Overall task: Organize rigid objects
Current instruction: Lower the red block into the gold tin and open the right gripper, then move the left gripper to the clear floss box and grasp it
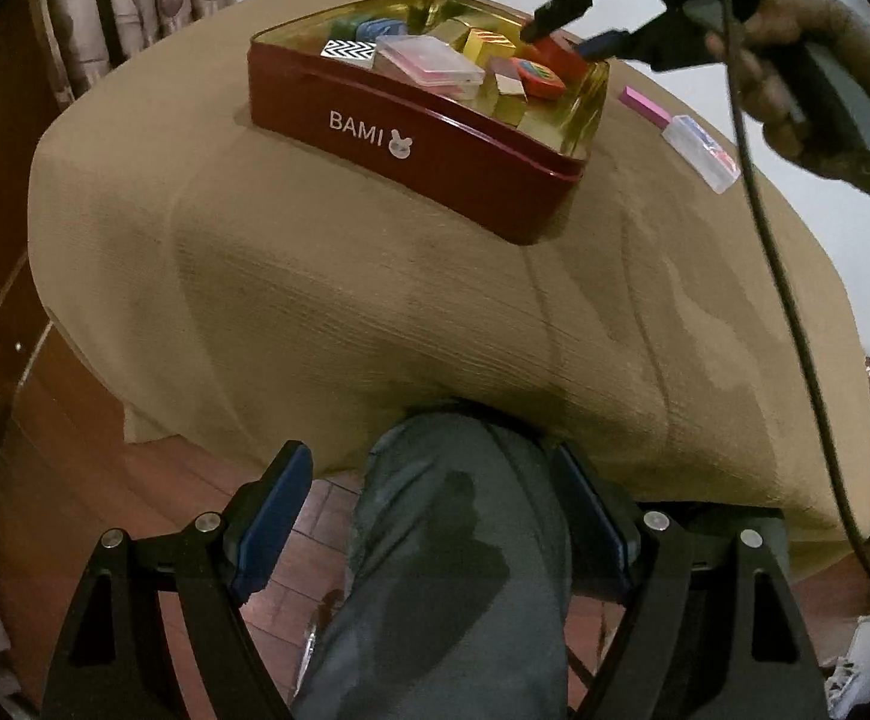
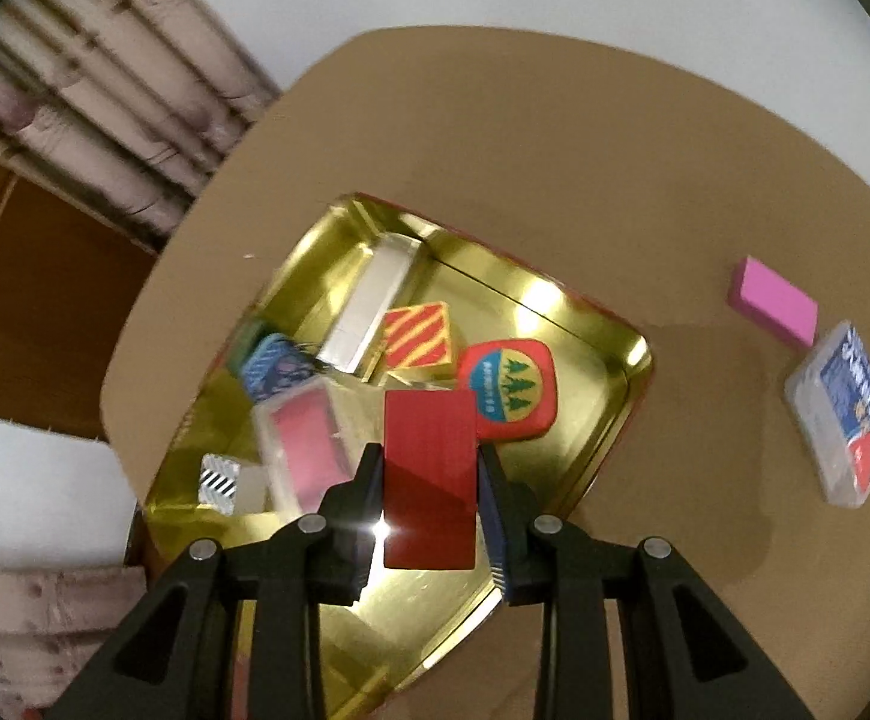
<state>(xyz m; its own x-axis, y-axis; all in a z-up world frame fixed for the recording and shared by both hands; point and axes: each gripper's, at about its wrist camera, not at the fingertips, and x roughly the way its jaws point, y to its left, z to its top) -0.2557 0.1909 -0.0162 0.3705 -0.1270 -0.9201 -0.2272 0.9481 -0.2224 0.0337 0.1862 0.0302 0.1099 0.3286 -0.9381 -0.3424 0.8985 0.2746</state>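
The right gripper (image 2: 429, 480) holds a red block (image 2: 429, 468) clamped between its two jaws, and the block hangs straight above the open tin (image 2: 627, 372), over the near half of its gold floor. That is the relation the next move seems to turn on: the block is already over the container, so what remains, as I judge it, is to lower it and let go rather than to travel further. In the right wrist view the block's long axis runs away from the camera along the line of the fingers, with the pads pressing its two long side faces. Just beyond its far edge lies a red badge-shaped piece with green trees (image 2: 510, 387), and to its left a clear case with a pink inside (image 2: 303, 450); the bare gold patch between them and the near wall looks like the free spot. The right hand (image 1: 795, 78) reaches in from the far right of the table, its gripper tilted steeply down into the tin. Still out on the tan cloth (image 2: 615, 180), well to the right of the tin, are a pink block (image 2: 777, 300) and a clear card case (image 2: 843, 414), touching or nearly so at one corner. The left gripper (image 1: 435, 516) stands wide and holds nothing, hanging off the near table edge above a knee in grey trousers (image 1: 453, 540), far from the tin.
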